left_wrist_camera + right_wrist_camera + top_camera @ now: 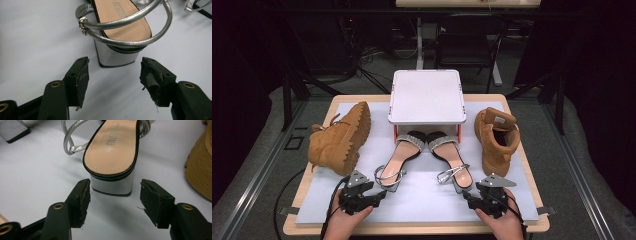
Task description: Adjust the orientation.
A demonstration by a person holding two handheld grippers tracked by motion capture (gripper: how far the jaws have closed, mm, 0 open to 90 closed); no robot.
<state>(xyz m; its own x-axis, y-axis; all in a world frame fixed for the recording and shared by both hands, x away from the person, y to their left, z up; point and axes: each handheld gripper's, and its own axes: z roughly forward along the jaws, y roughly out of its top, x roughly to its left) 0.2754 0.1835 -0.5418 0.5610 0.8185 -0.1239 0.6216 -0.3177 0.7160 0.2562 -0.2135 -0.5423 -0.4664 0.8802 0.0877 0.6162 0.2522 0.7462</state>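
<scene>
Two silver-strapped sandals with block heels lie side by side, toes under a white stand (427, 95). The left sandal (397, 157) has its silver heel (116, 56) just ahead of my left gripper (115, 72), which is open, jaws wide on either side of the heel and short of it. The right sandal (452, 157) shows its tan insole (113, 147) and silver heel (112, 185) right in front of my right gripper (115, 193), also open and empty. In the high view the left gripper (379, 196) and right gripper (468, 196) sit near the table's front edge.
A tan boot (339, 137) lies on its side at the left, sole facing right. Its mate (497, 137) stands upright at the right, and its ridged sole (201, 167) is close to my right gripper. A pale mat (422, 200) covers the wooden table.
</scene>
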